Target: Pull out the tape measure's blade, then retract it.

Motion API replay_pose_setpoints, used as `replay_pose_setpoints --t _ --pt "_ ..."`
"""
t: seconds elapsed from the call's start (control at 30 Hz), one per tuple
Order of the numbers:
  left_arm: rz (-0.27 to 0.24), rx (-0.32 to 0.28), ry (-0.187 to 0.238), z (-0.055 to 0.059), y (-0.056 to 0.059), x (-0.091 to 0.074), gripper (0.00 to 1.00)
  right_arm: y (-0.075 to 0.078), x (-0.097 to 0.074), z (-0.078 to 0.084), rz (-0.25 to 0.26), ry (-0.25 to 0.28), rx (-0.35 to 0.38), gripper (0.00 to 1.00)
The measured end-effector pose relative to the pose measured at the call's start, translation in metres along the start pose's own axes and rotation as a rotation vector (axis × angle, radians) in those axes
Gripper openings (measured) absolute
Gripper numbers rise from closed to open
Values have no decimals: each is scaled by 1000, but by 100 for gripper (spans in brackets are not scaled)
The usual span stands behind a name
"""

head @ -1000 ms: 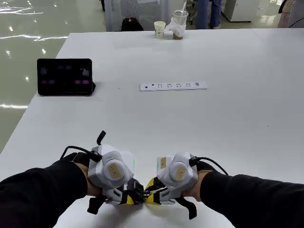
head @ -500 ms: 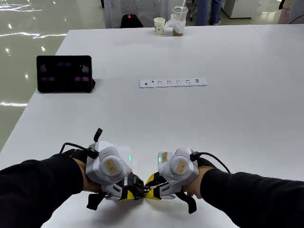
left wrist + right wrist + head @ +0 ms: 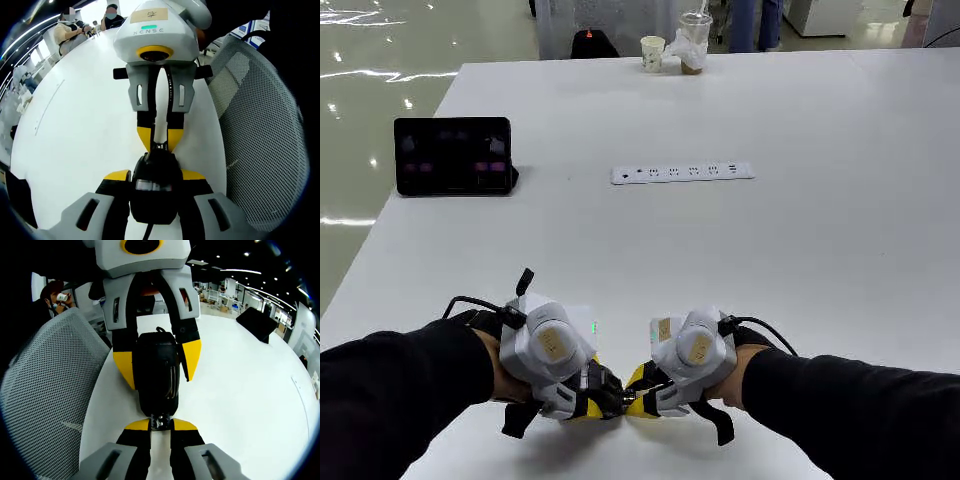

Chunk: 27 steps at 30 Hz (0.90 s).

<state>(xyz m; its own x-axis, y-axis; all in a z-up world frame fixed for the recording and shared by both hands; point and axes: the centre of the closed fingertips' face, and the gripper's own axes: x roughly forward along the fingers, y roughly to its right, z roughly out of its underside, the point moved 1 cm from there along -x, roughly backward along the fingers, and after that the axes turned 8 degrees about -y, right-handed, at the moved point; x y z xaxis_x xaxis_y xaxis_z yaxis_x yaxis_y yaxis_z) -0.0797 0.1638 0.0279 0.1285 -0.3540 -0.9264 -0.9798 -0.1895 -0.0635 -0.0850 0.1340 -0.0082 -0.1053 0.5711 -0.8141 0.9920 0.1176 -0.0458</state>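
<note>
The black tape measure (image 3: 609, 393) hangs just above the white table (image 3: 780, 260) near its front edge, between my two grippers, which point at each other. My left gripper (image 3: 588, 402) is shut on its body (image 3: 154, 192), yellow fingertips (image 3: 116, 175) on either side. My right gripper (image 3: 638, 402) meets it from the right and is shut on the blade's end hook (image 3: 160, 422) at the case mouth. In the right gripper view the case (image 3: 157, 371) sits between the left gripper's yellow fingers (image 3: 192, 356). Hardly any blade shows between hook and case.
A dark tablet (image 3: 453, 157) stands at the left, a white power strip (image 3: 682, 173) lies mid-table, and cups (image 3: 653, 52) stand at the far edge. A grey mesh chair (image 3: 260, 125) is close behind the front edge. People stand in the background.
The head camera has shifted slightly. Both grippers stay together on the tape measure, and the blade looks no further out.
</note>
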Motion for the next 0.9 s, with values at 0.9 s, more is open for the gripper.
replay_pose_setpoints --t 0.9 --pt "1 17 -5 1 1 0 31 -2 -12 16 -14 -4 7 11"
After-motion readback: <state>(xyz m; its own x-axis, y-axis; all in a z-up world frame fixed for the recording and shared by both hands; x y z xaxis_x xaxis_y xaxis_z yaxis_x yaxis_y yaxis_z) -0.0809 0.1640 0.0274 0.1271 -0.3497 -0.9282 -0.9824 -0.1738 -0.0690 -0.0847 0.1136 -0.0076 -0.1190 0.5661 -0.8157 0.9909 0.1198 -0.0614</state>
